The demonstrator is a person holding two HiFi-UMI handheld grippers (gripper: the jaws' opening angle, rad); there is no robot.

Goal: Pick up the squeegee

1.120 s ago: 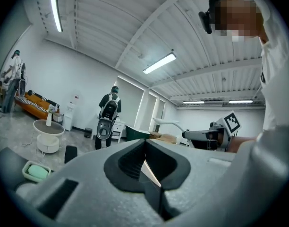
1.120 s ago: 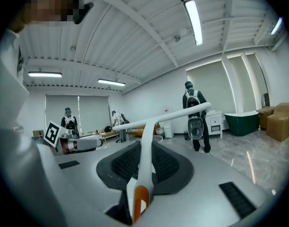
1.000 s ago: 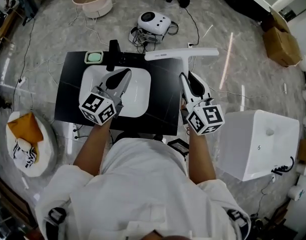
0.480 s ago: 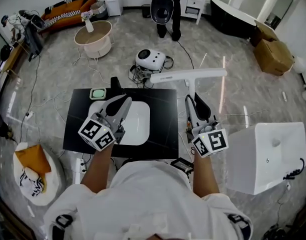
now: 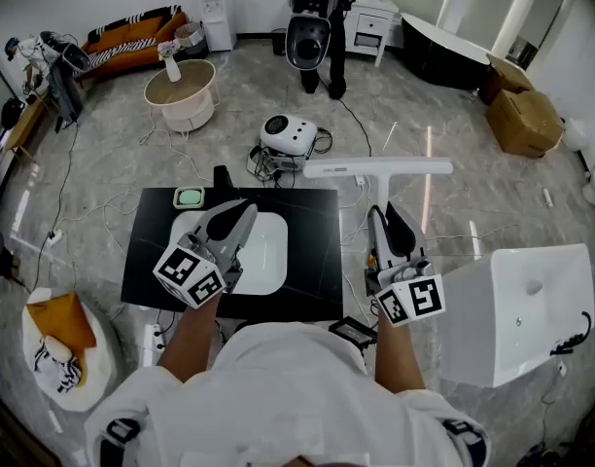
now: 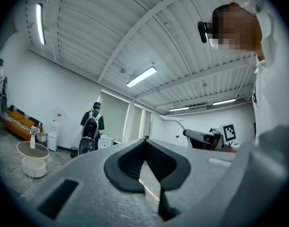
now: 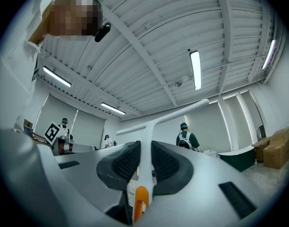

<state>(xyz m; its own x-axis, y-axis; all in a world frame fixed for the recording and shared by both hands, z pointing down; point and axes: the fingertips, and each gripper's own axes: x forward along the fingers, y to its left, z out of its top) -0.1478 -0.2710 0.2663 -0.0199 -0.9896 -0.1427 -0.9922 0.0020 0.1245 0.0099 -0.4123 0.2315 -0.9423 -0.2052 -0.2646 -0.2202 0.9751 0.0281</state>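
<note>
Pickup looks done: right gripper (image 5: 381, 214) fingers clamp squeegee (image 5: 377, 168) handle, blade far, up in the air right of tabletop (image 5: 315, 246). Left gripper (image 5: 243, 210) fingers closed, empty. Next: hold grip steady.

White basin (image 5: 270, 256) on black table (image 5: 315, 230)
</note>
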